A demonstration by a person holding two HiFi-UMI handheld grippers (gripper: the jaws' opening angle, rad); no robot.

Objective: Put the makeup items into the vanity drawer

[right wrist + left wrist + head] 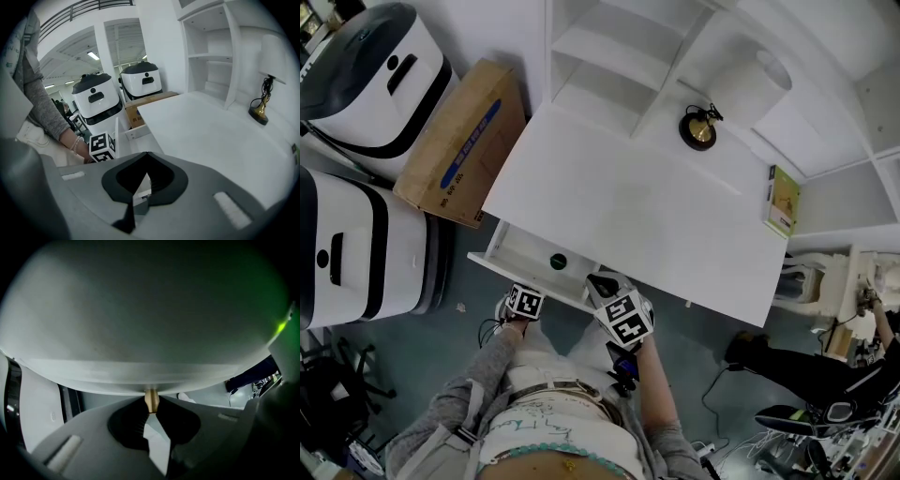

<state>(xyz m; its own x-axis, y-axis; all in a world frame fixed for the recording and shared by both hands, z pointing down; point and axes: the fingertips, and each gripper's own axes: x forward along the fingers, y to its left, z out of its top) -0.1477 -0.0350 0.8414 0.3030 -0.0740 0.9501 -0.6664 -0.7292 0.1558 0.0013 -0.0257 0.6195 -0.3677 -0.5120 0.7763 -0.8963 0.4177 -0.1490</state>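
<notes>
The white vanity (637,202) has its front-left drawer (514,253) pulled out, and a small dark round item (558,262) lies inside it. My left gripper (522,291) is at the drawer's front. In the left gripper view it (151,404) is shut on the small brass drawer knob (151,399) under the white drawer front. My right gripper (600,281) hovers at the drawer's right end by the table edge. In the right gripper view its jaws (146,154) meet with nothing between them. No other makeup items show on the tabletop.
A gold-based lamp (700,129) and a green box (783,200) stand at the back right of the vanity, below open shelves (609,47). A cardboard box (459,141) and two white machines (370,75) stand left. A person's dark legs (787,366) are at right.
</notes>
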